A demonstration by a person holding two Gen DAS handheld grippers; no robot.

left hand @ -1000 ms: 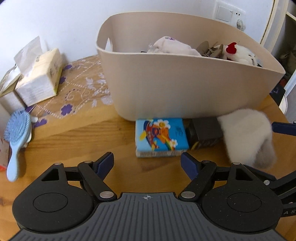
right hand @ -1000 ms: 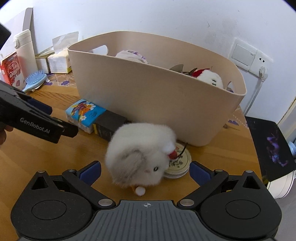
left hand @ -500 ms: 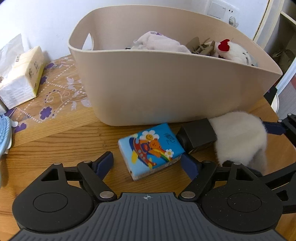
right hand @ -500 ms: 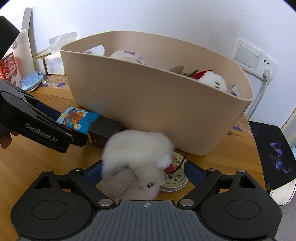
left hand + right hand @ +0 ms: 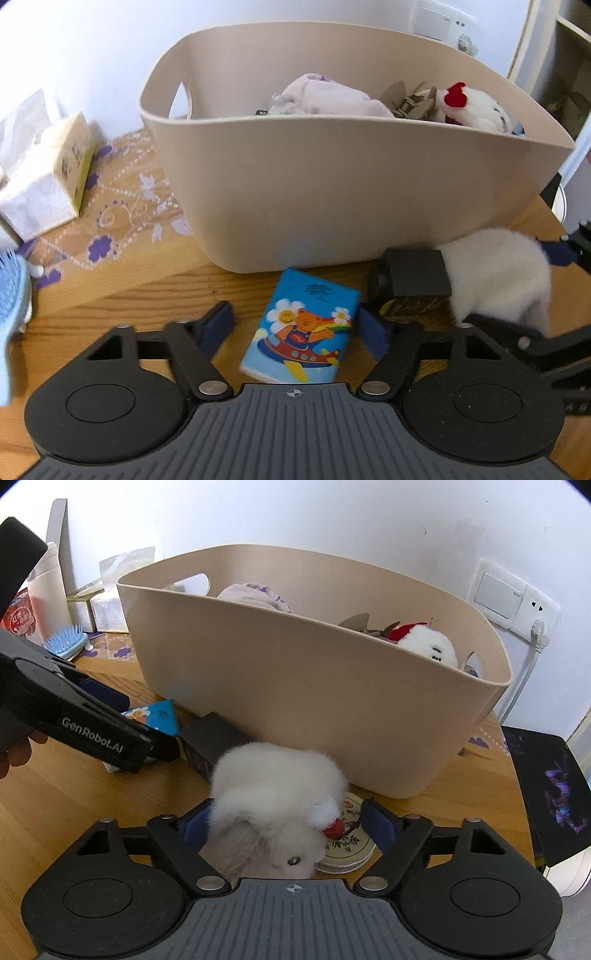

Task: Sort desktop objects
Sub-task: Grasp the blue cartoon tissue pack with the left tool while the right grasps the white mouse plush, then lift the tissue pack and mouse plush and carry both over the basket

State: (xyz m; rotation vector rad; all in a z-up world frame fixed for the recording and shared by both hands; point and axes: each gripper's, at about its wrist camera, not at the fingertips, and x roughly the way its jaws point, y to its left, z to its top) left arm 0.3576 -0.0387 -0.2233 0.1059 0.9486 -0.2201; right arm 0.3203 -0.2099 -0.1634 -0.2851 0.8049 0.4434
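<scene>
closing around the blue tissue pack [image 5: 304, 328], the left gripper [image 5: 297, 326] has its right pad touching the pack's edge while the left pad stands clear of it, so no grip is made. the pack lies flat on the wooden table [image 5: 110, 321], just in front of the beige basket [image 5: 351, 192] and beside a black box [image 5: 413, 277]. the right gripper [image 5: 291, 825] is also closing, with the white plush toy [image 5: 275, 794] between its jaws: the left pad meets the fur, the right pad stands apart. the toy rests on the table against a round tin [image 5: 349, 845], near the basket wall.
</scene>
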